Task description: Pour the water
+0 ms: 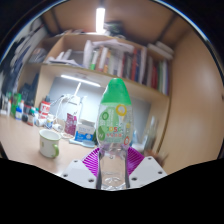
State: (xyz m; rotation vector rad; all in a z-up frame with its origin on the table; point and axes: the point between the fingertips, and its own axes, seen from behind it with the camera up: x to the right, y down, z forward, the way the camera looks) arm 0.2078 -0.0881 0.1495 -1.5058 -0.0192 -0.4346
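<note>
A clear plastic water bottle [114,135] with a green cap and a green and white label stands upright between my fingers. My gripper [114,165] is shut on the bottle's lower body, with the purple pads [92,161] pressing on both sides. The bottle appears lifted above the wooden desk [25,140]. A pale green cup [49,143] stands on the desk to the left, beyond my fingers. A clear glass [150,130] shows to the right, behind the bottle.
A shelf of books [120,60] runs along the back wall, with a strip light [80,79] under it. Small boxes and bottles [45,108] crowd the desk's back left. A ceiling light [100,17] glows overhead.
</note>
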